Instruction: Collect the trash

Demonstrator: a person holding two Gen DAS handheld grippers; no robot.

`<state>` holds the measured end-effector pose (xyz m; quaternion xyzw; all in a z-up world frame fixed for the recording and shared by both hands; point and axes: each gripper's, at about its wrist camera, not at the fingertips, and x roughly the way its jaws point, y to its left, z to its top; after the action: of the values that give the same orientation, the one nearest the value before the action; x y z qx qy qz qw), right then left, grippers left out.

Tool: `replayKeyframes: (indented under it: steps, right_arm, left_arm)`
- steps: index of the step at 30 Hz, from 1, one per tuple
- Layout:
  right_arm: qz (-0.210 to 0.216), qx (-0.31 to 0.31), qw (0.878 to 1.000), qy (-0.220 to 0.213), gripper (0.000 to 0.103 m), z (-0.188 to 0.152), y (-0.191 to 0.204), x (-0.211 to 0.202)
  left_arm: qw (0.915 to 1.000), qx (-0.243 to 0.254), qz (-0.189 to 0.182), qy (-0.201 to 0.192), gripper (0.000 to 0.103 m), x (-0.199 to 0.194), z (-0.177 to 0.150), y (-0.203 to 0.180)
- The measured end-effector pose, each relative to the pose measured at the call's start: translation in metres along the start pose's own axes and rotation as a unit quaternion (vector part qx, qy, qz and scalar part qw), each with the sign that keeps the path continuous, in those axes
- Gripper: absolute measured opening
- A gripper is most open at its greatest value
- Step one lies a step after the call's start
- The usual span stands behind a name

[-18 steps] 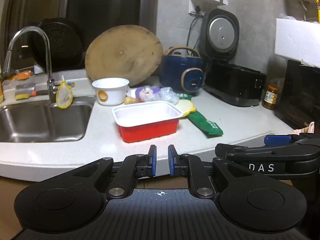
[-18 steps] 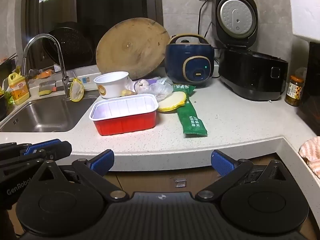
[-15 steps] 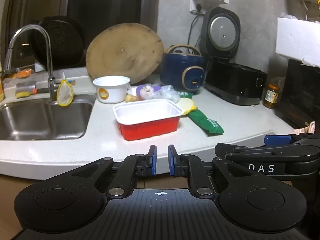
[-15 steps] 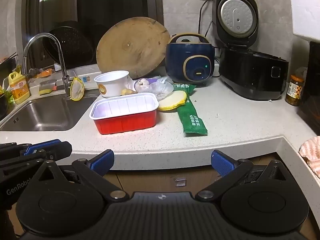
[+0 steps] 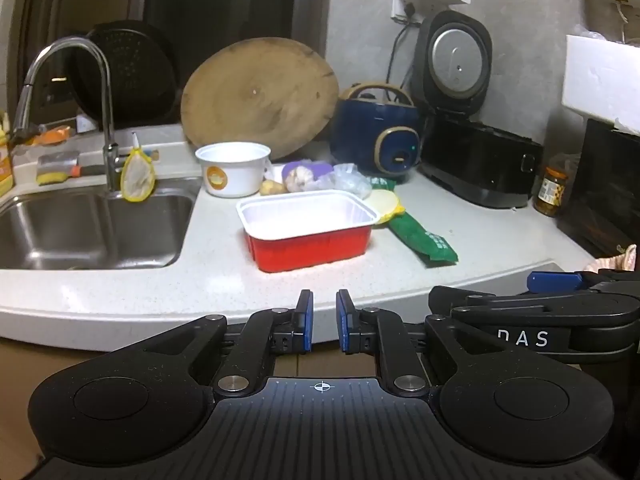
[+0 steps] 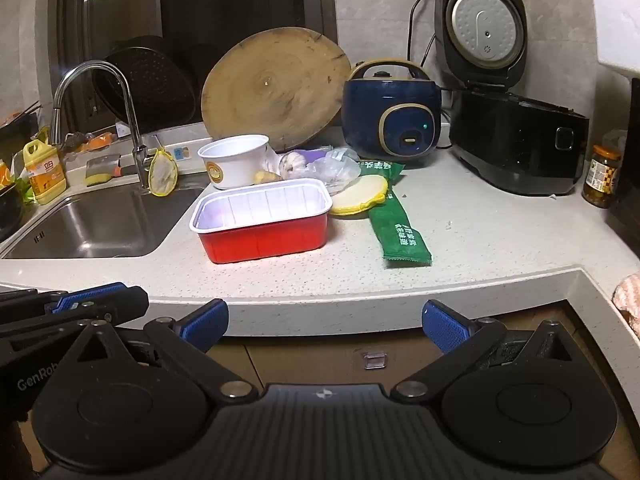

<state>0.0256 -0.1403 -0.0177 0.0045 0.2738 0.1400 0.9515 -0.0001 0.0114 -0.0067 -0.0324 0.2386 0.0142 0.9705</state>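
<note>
A red tray with a white inside point(image 5: 308, 224) point(image 6: 262, 220) stands empty on the pale counter point(image 5: 224, 276), beyond both grippers. Behind it are a white paper cup point(image 5: 234, 168) point(image 6: 234, 160) and a clear bag with garlic point(image 5: 308, 174) point(image 6: 320, 166). To its right lie a round yellow lid point(image 5: 386, 202) point(image 6: 360, 196) and a green wrapper point(image 5: 424, 238) point(image 6: 400, 232). My left gripper point(image 5: 322, 312) hangs in front of the counter edge, shut with nothing between its pads. My right gripper point(image 6: 324, 316) is beside it, wide open and empty.
A steel sink point(image 5: 92, 228) with a tall faucet point(image 5: 106, 120) is at the left. A round wooden board point(image 5: 260, 96), a blue cooker point(image 5: 378, 136) and a black rice cooker with its lid up point(image 5: 476, 156) line the wall. A jar point(image 5: 554, 190) stands at far right.
Both views have crept a little toward the counter, so the tray sits slightly higher in frame. Neither gripper's jaws have moved.
</note>
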Motion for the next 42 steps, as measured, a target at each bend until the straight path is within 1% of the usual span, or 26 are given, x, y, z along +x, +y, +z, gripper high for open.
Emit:
replayKeyframes:
  steps: [17,42]
  right_arm:
    - [-0.005,0.001,1.000,0.011,0.103,0.0015,0.0022,0.0034]
    - [0.004,0.004,1.000,0.018,0.103,-0.0010,0.0011,0.0029]
  left_arm:
    - [0.9999,-0.004,-0.002,0.012,0.016,0.0031,-0.0011,0.0003]
    - [0.9997,-0.006,-0.007,0.024,0.016,0.0052,-0.0001,0.0012]
